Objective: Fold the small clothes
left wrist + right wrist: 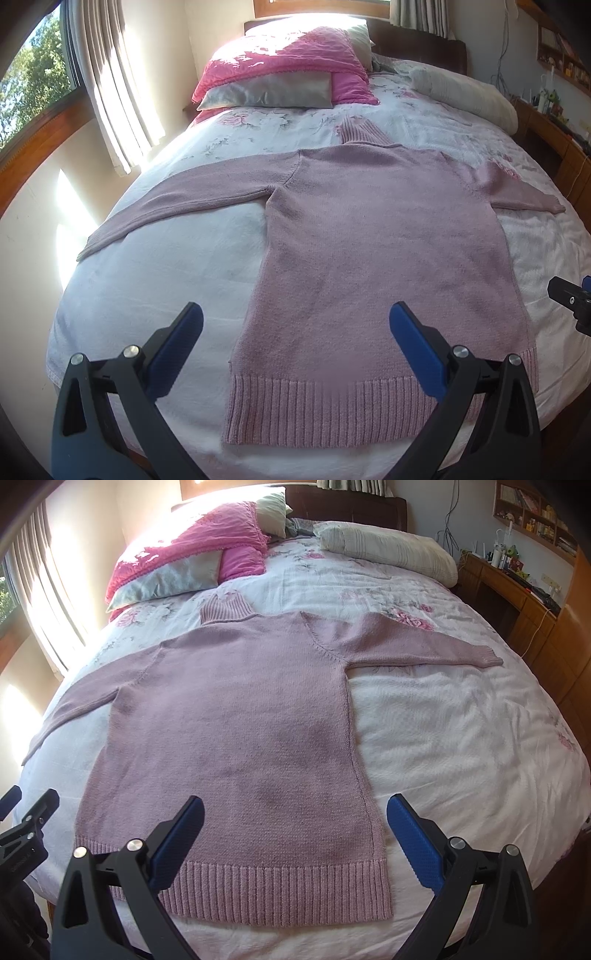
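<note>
**Two open grippers over a pink sweater**

One pink sweater (pixel 369 236) lies flat on the bed (pixel 166 266), spread out on the white flowery cover. Its body runs down the middle of the bed, and the ribbed bottom edge (pixel 332 410) is closest to both cameras, near the foot of the bed. The high ribbed neck (pixel 225 609) points up toward the pillows. Both sleeves stick straight out to the sides. The one sleeve (pixel 162 206) reaches toward the window side, and the other sleeve (pixel 424 642) reaches toward the wooden desk (pixel 517 594).

The left hand-held gripper (pixel 295 332) hangs above the sweater's bottom left part. Its blue fingers (pixel 177 347) are wide apart and hold nothing. The right hand-held gripper (pixel 295 823) hangs above the bottom right part. Its blue fingers (pixel 413 842) are wide apart too, with nothing between them. Neither one touches the sweater.

At the far end of the bed sit a bright pink blanket (pixel 288 55), a grey pillow (pixel 266 92) leaning against it, and a long white pillow (pixel 388 550). Sun shines in past the curtains (pixel 110 81).
</note>
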Demonstrator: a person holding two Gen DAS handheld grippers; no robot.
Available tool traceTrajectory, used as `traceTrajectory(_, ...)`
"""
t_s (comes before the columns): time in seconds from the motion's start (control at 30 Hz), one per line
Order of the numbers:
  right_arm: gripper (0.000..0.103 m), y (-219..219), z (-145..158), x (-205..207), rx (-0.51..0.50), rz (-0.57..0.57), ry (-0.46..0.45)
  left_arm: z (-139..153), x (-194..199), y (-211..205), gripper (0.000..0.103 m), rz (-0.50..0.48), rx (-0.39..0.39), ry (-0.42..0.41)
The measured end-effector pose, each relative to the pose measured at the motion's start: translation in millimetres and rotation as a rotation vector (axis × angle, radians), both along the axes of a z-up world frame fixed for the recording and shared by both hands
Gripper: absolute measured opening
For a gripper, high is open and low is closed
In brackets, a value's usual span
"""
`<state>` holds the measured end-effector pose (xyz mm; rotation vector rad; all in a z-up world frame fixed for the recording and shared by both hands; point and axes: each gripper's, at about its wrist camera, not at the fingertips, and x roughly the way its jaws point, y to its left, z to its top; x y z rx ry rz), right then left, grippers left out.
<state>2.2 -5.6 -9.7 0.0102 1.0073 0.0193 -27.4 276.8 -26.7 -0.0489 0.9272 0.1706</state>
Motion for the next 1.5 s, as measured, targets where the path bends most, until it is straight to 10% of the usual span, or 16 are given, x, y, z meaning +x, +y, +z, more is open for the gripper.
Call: traceTrajectory(1.5,0.099,0.5,-6.2,4.3,0.008,0.002,0.003,-3.0,2.6,3.6,0.1,-0.001,0.003,0.007)
